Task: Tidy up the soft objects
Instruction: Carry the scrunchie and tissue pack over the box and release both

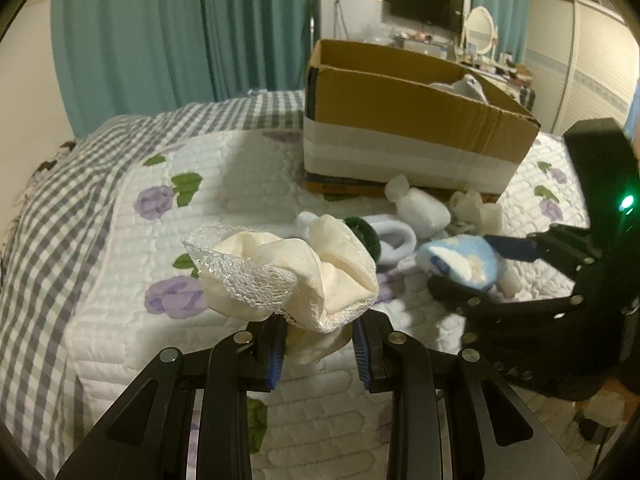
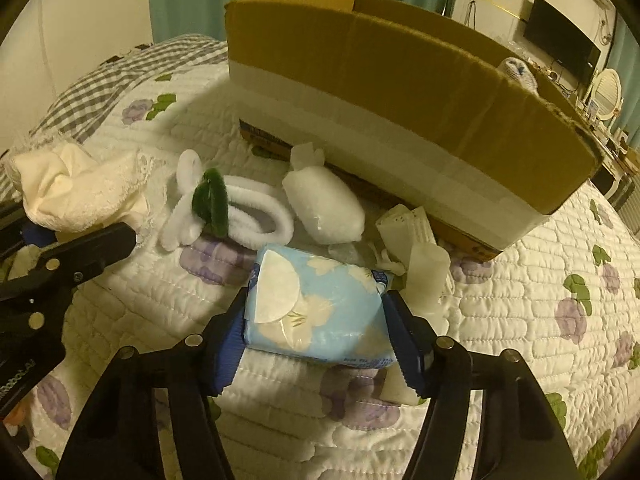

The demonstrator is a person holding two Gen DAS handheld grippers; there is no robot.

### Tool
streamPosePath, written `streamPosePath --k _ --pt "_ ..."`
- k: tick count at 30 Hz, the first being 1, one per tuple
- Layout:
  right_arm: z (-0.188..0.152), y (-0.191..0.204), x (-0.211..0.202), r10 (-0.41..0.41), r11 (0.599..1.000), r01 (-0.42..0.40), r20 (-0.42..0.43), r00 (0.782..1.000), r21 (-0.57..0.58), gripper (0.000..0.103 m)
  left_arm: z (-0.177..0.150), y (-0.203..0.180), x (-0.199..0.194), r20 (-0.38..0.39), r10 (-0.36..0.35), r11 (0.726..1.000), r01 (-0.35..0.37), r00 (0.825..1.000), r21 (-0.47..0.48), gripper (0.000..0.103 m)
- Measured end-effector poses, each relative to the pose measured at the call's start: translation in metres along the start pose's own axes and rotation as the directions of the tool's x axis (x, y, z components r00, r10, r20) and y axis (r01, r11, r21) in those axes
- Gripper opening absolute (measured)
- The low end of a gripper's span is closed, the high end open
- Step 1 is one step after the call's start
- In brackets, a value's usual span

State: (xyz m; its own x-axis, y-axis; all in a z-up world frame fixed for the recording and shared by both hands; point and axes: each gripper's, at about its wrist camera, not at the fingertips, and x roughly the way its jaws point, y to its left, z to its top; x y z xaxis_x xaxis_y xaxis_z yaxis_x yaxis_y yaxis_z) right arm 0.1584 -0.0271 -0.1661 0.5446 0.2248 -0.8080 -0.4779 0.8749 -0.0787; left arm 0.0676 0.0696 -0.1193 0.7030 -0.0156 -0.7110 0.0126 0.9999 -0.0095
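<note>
My left gripper (image 1: 319, 346) is shut on a cream lace scrunchie (image 1: 288, 272), held above the quilt; it also shows at the left of the right wrist view (image 2: 76, 188). My right gripper (image 2: 316, 344) is shut on a blue tissue pack (image 2: 320, 312), seen too in the left wrist view (image 1: 460, 260). On the quilt lie white fuzzy loops (image 2: 248, 212) with a dark green one (image 2: 212, 204), a white wrapped pad (image 2: 324, 204) and crumpled white pieces (image 2: 416, 248). The open cardboard box (image 2: 400, 80) stands just behind them, with white items inside (image 1: 464, 86).
A floral white quilt (image 2: 520, 320) covers the bed, with a grey checked blanket (image 1: 52, 200) at its left edge. Teal curtains (image 1: 180, 32) hang behind. A dresser with a TV (image 1: 428, 2) and mirror stands far right.
</note>
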Motion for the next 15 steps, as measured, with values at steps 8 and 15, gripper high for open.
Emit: streamPosePath --k 8,15 --pt "0.006 -0.002 -0.039 0.04 0.999 -0.041 0.073 0.997 0.019 0.064 -0.001 -0.005 -0.022 0.008 0.019 1.0 -0.019 1.0 -0.007 0.028" --pt "0.025 -0.011 -0.098 0.078 0.996 -0.084 0.201 0.977 0.024 0.064 0.023 -0.012 -0.063 0.072 0.013 1.0 -0.014 0.997 0.002 0.028"
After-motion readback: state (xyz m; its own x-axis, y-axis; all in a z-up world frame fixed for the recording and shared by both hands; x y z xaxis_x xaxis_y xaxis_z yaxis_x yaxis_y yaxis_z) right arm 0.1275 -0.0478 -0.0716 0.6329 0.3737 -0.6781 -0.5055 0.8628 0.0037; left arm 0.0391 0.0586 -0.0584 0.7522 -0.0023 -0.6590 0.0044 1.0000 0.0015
